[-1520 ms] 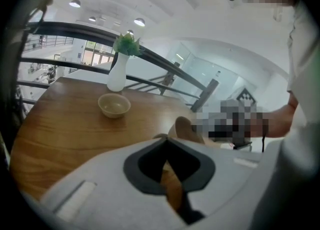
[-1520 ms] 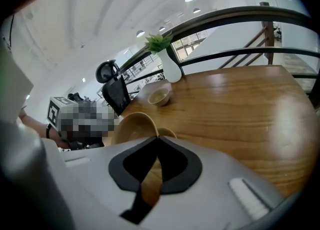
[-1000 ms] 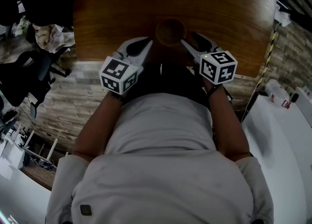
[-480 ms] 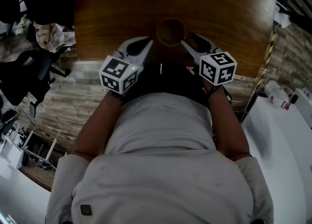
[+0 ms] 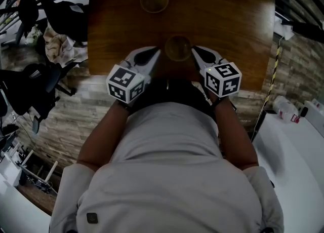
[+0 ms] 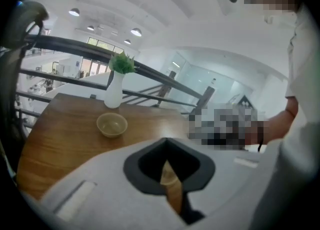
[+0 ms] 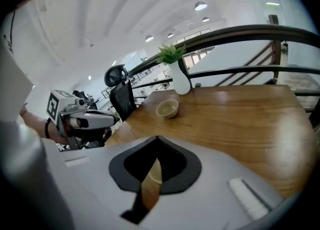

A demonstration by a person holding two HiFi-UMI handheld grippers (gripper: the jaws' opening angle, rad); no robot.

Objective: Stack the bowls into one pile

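Two tan bowls stand on the wooden table [image 5: 228, 19]. The far bowl [image 5: 154, 0] also shows in the left gripper view [image 6: 111, 124] and the right gripper view [image 7: 167, 108]. The near bowl [image 5: 178, 47] sits by the table's front edge, between the two grippers. My left gripper [image 5: 156, 51] hovers just left of it, jaws together, holding nothing. On the bowl's right side, my right gripper [image 5: 194, 50] is likewise shut and empty. In each gripper view the jaws meet at the tip [image 6: 166, 140] [image 7: 157, 138], and a pale sliver of the near bowl shows through the slit.
A white vase with a green sprig [image 6: 114, 91] [image 7: 181, 81] stands at the table's far edge, before a dark railing [image 7: 240, 31]. A black office chair [image 5: 30, 90] is left of the table and a white counter [image 5: 293, 141] is at the right. My left gripper [image 7: 82, 119] shows in the right gripper view.
The head view has shifted, so the table and both bowls sit lower in the frame. Both grippers have lifted slightly and still flank the near bowl.
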